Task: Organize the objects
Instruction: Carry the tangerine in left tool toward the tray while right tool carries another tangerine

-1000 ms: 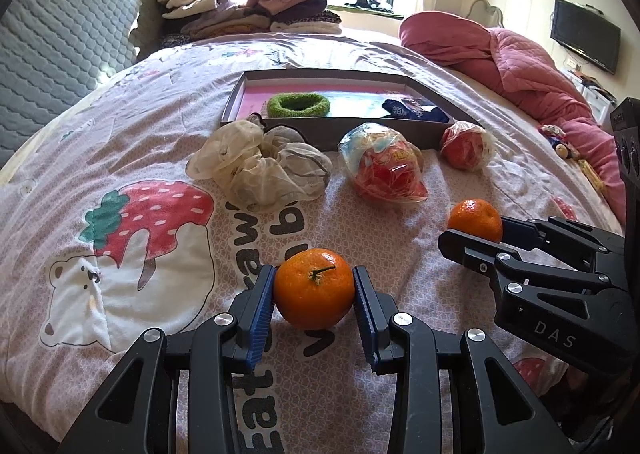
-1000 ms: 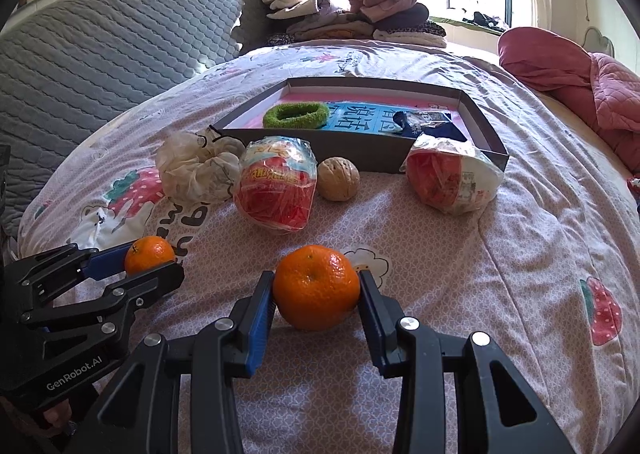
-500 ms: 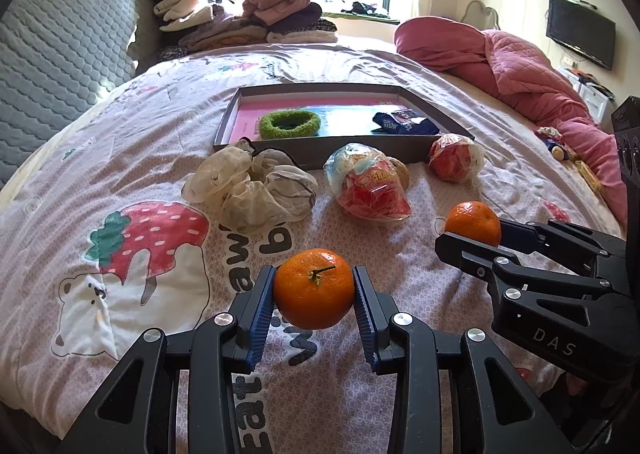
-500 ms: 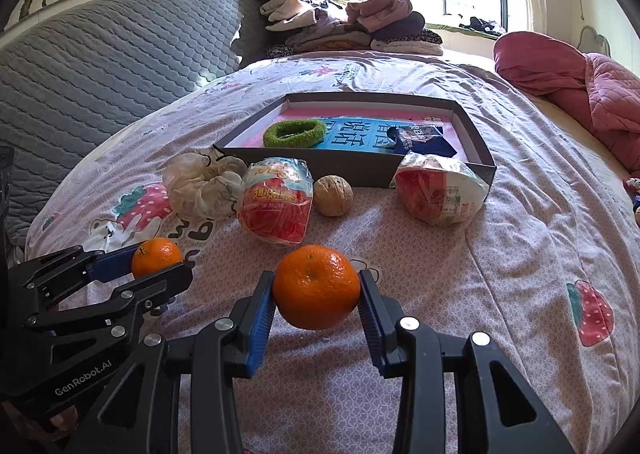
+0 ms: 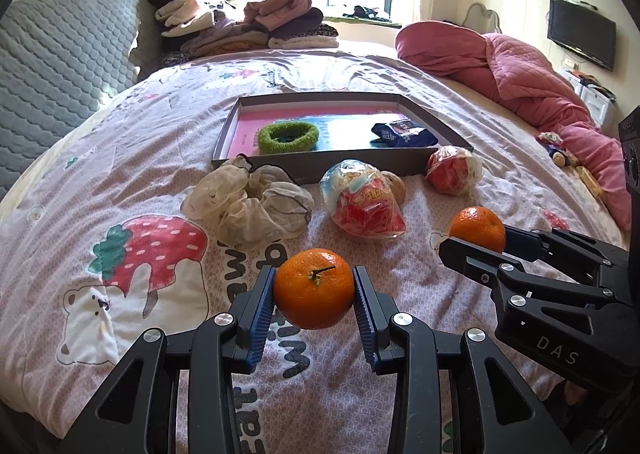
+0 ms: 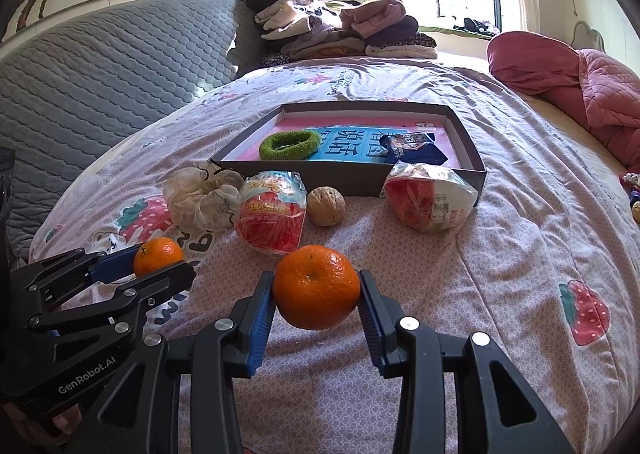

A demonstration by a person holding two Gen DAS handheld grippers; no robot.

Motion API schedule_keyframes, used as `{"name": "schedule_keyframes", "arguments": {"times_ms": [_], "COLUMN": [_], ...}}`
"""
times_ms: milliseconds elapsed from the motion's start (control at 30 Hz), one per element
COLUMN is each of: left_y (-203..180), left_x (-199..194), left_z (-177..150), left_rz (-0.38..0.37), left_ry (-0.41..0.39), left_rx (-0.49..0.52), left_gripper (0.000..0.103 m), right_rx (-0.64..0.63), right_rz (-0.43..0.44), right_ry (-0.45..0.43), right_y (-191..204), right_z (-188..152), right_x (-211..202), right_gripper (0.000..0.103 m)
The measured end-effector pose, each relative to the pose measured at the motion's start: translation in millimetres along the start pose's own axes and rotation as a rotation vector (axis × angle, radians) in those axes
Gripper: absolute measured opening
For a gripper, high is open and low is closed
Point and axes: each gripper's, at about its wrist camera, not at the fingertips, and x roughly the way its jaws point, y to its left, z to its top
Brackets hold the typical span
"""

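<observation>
My left gripper [image 5: 314, 288] is shut on an orange tangerine [image 5: 314, 288], stem towards the camera, held above the bedspread. My right gripper [image 6: 317, 293] is shut on a second tangerine [image 6: 317, 293]. Each gripper shows in the other's view: the right gripper [image 5: 476, 240] at right with its tangerine [image 5: 476, 228], the left gripper [image 6: 160, 260] at left with its tangerine [image 6: 157, 255]. Ahead lies a shallow grey box [image 5: 320, 168] [image 6: 344, 178] holding a green scrunchie [image 5: 288, 136] [image 6: 289, 145] and a dark blue packet [image 5: 404, 133] [image 6: 414, 148].
In front of the box lie a beige scrunchie [image 5: 250, 202] [image 6: 200, 198], a red snack bag [image 5: 366, 204] [image 6: 272, 220], a walnut [image 6: 326, 205] and another wrapped snack [image 5: 454, 170] [image 6: 430, 200]. Folded clothes [image 5: 240, 24] are stacked at the far end, a pink quilt [image 5: 520, 74] at right.
Both grippers have lifted and drawn back slightly with their tangerines, so the box and snacks look farther away. Both grips are unchanged.
</observation>
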Motion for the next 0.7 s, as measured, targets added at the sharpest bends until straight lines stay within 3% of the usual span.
{"name": "schedule_keyframes", "arguments": {"times_ms": [700], "left_y": [3], "left_x": [12], "left_z": [31], "left_rz": [-0.014], "left_ry": [-0.027], "left_rx": [-0.012], "left_gripper": [0.039], "right_rx": [0.01], "right_rz": [-0.001], "right_ry": [-0.056], "right_y": [-4], "right_z": [19], "right_x": [-5], "right_gripper": [0.041]}}
